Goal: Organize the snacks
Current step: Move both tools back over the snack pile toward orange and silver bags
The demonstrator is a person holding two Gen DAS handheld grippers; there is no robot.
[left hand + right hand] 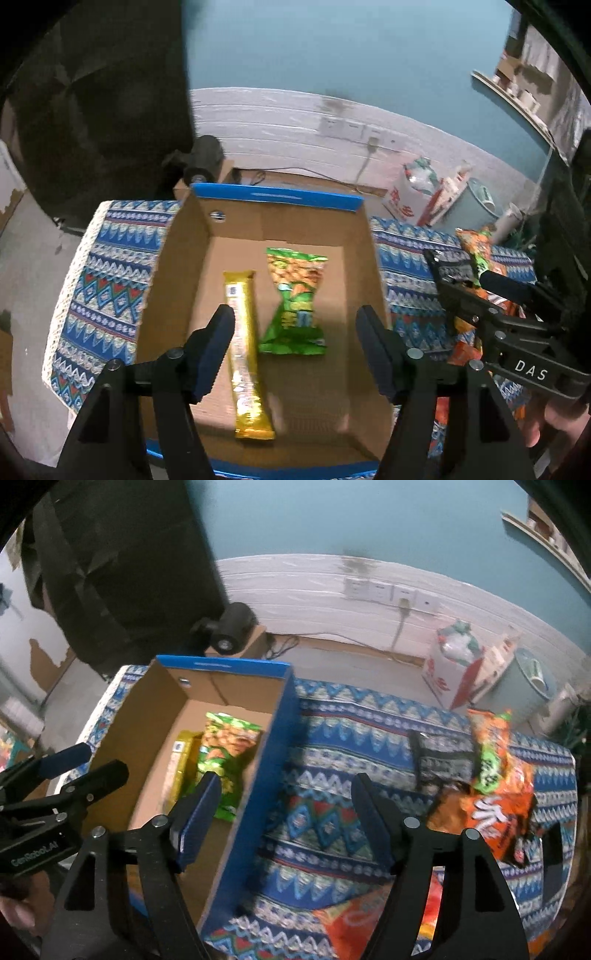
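A cardboard box (pixel 177 280) with blue rims sits on the patterned cloth. Inside lie a long gold snack bar (pixel 245 354) and a green snack bag (pixel 295 302), also seen as the green bag (pixel 225 753) in the right wrist view. My left gripper (pixel 295 350) hangs open above the box floor, nothing between its pads. My right gripper (pixel 286 819) stands open over the box's blue right wall (pixel 258 786) and the cloth, holding nothing. Orange snack bags (pixel 495 805) and a dark packet (pixel 443 760) lie on the cloth to its right.
The patterned tablecloth (pixel 332 738) covers the table. Another orange bag (pixel 351 919) lies near the front edge. Behind the table are a dark chair (pixel 122 572), a white and red carton (pixel 454 672), a grey bin (pixel 532 686) and a wall socket with a cable (pixel 402 605).
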